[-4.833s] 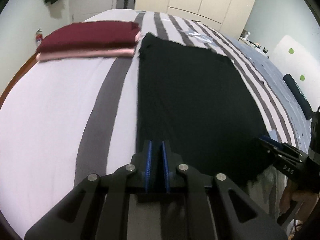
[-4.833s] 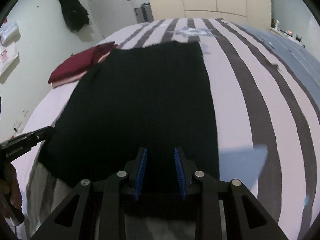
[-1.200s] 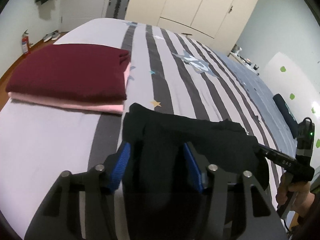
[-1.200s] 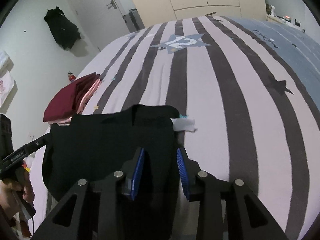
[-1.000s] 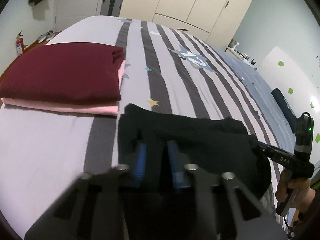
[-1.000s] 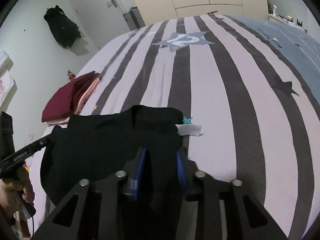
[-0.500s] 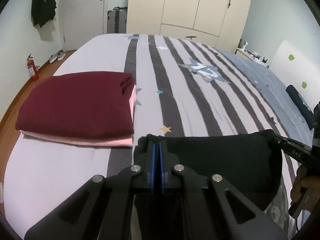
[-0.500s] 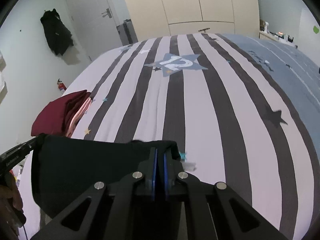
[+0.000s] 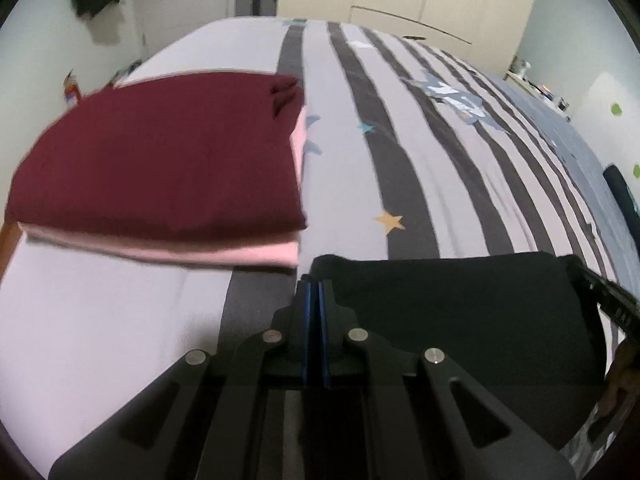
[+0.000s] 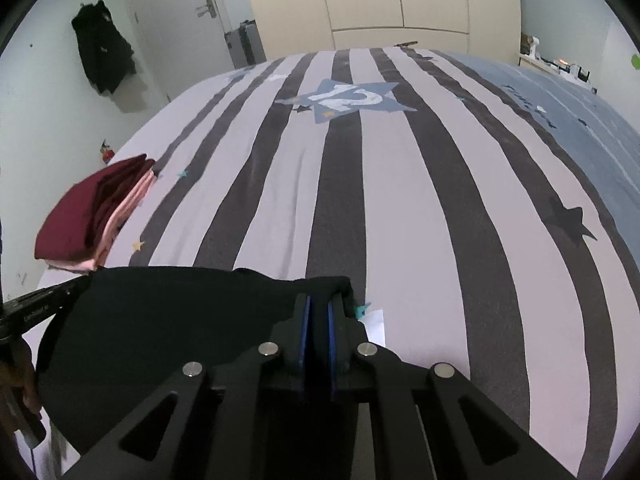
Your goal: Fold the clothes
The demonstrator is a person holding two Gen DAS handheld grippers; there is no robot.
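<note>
A folded black garment (image 9: 460,312) hangs stretched between my two grippers just above the striped bed. My left gripper (image 9: 314,286) is shut on its left corner. My right gripper (image 10: 318,304) pinches the right corner, where dark cloth (image 10: 180,320) fills the narrow gap between the blue pads; those jaws are opening slightly. A white tag (image 10: 374,326) pokes out beside that corner. Each gripper shows at the edge of the other's view, held by a hand. A folded maroon garment (image 9: 160,160) lies on a folded pink one (image 9: 200,250) to the left.
The striped bedcover (image 9: 400,120) stretches ahead to cream wardrobes (image 10: 400,0). A suitcase (image 10: 244,46) stands by the door and a dark jacket (image 10: 104,56) hangs on the left wall. A dark roll (image 9: 620,196) lies at the bed's right edge.
The spread black garment has been folded in half. Both grippers closed on its folded corners and carried it forward and down, nearer the maroon stack. The right pads now stand slightly further apart.
</note>
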